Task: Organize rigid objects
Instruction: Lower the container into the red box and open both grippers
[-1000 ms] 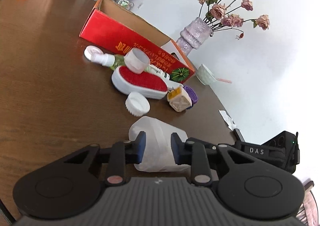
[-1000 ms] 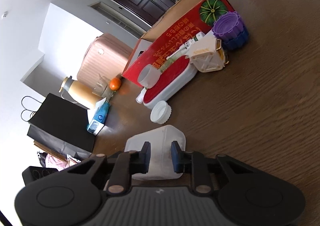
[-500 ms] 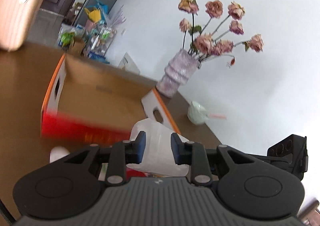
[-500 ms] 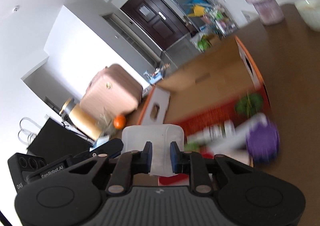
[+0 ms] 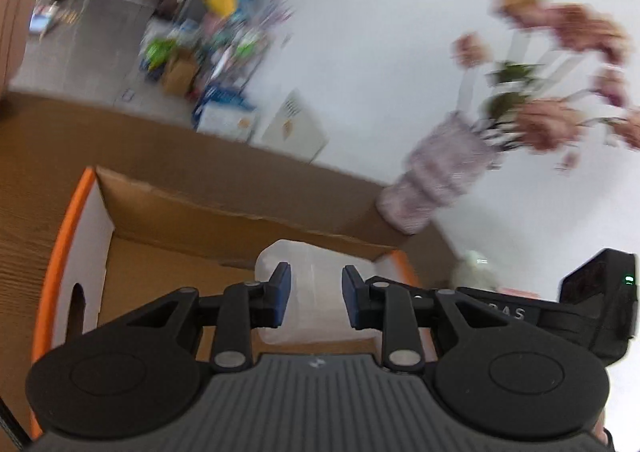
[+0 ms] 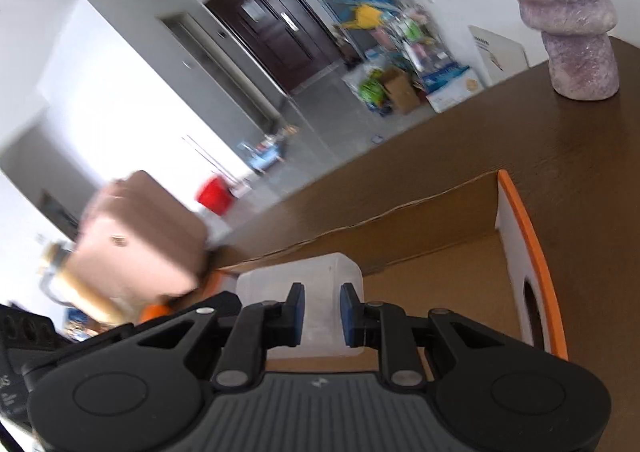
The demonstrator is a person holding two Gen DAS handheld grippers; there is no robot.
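A translucent white plastic container (image 5: 312, 292) hangs over the open cardboard box (image 5: 168, 268), held from two sides. My left gripper (image 5: 313, 298) is shut on one side of it, blue pads pressed on its wall. My right gripper (image 6: 322, 312) is shut on the container (image 6: 304, 280) from the opposite side. In the right wrist view the box (image 6: 448, 280) shows a brown inside and an orange-edged end flap with a hand hole. The box floor that shows is bare. The other gripper's black body (image 5: 592, 304) juts in at the right of the left wrist view.
A lilac ribbed vase (image 5: 436, 175) of dried pink roses stands on the dark wooden table (image 6: 520, 131) just beyond the box's far corner. A pale bowl (image 5: 472, 264) sits near it. A pink suitcase (image 6: 136, 236), an orange and a flask lie off to the left.
Both grippers have lifted the container off the table and carried it past the pile of small objects to above the open box. The views are blurred with motion.
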